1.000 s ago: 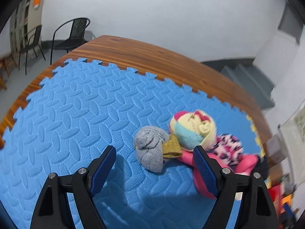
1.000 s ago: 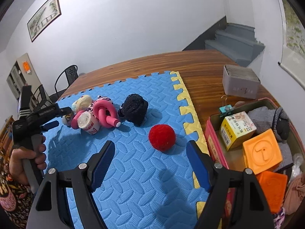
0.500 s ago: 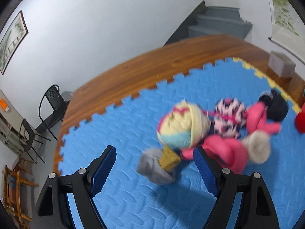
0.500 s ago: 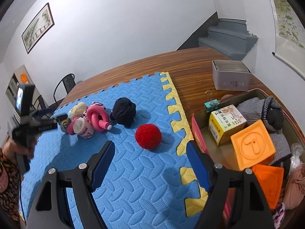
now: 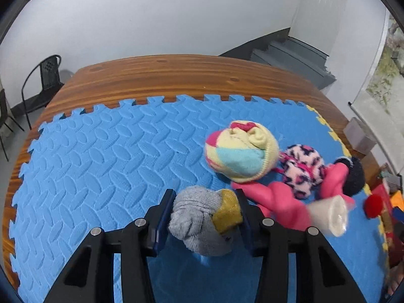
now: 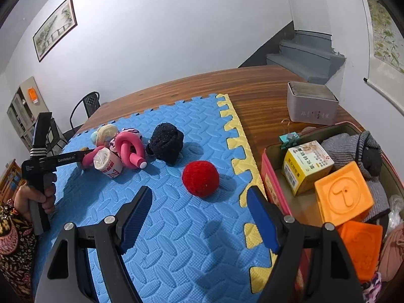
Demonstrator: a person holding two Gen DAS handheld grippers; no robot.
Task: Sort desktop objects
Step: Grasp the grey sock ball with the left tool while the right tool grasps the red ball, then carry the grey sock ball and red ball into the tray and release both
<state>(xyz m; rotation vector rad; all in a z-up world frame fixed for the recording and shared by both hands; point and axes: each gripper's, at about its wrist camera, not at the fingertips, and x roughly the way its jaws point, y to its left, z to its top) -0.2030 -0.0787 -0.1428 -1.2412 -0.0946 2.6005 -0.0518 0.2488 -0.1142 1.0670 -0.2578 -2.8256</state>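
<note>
Clutter is crowding the far right of the blue foam mat point(image 5: 106, 166) in the left wrist view: a multicoloured sock ball point(image 5: 241, 151) is lying just beyond the left gripper point(image 5: 205, 217), a leopard-print pouch point(image 5: 303, 166) is sitting to its right, and a pink twisted tube point(image 5: 280, 202) with a white cup point(image 5: 333, 214) is lying immediately right of the gripper's right finger, touching or nearly touching it. A black sock ball point(image 5: 354, 174) and a red pompom point(image 5: 373, 205) are resting farther right.

The left gripper is closing narrowly on a grey sock roll with a mustard cuff point(image 5: 202, 217); both pads are pressing its sides, and the roll is filling the gap between them above the mat.

In the right wrist view, the right gripper point(image 6: 199, 217) is hovering with jaws spread wide and gripping nothing. The red pompom is lying just beyond its fingers, slightly nearer the right one. A storage box point(image 6: 267, 166) at the right mat edge is holding a yellow carton point(image 6: 306, 164), orange blocks point(image 6: 343, 197) and grey knitwear point(image 6: 341, 144). A grey tin point(image 6: 311, 106) is standing on the wooden table point(image 6: 260, 93) beyond it.
</note>
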